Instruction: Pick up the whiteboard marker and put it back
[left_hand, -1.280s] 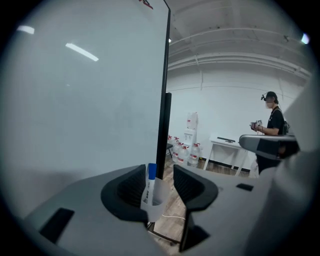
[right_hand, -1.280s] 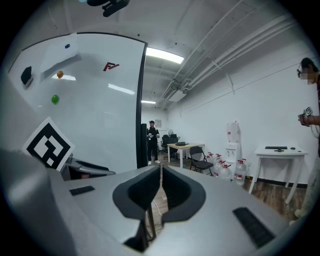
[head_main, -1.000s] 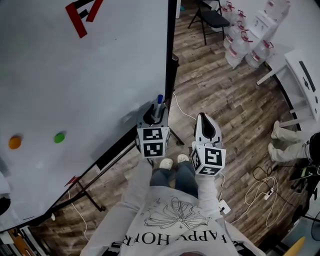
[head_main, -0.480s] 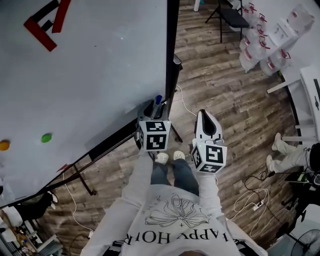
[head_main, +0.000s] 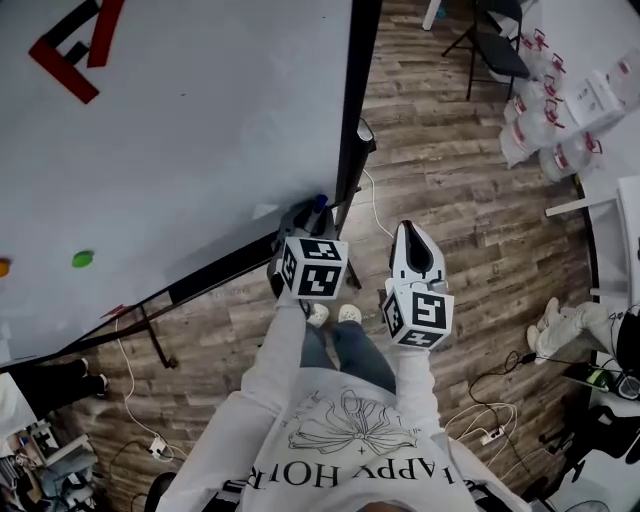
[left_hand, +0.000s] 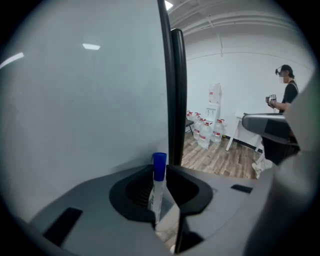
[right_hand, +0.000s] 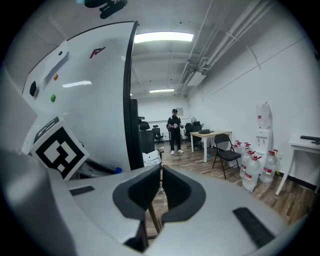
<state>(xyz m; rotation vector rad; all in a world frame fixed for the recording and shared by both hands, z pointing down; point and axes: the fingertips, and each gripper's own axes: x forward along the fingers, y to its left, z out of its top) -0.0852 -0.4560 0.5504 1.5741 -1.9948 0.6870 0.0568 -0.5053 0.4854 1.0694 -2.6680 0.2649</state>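
Marker (left_hand: 158, 172): held upright, blue cap up, between the closing jaws of the left hand-held gripper (left_hand: 161, 170), beside the whiteboard (head_main: 180, 150) edge. Pads are seen against the barrel, so the pinch is best squared below the cap before lifting. Right hand-held gripper (right_hand: 161, 176): pressed together, empty. The marker's lower end and any tray are hidden.
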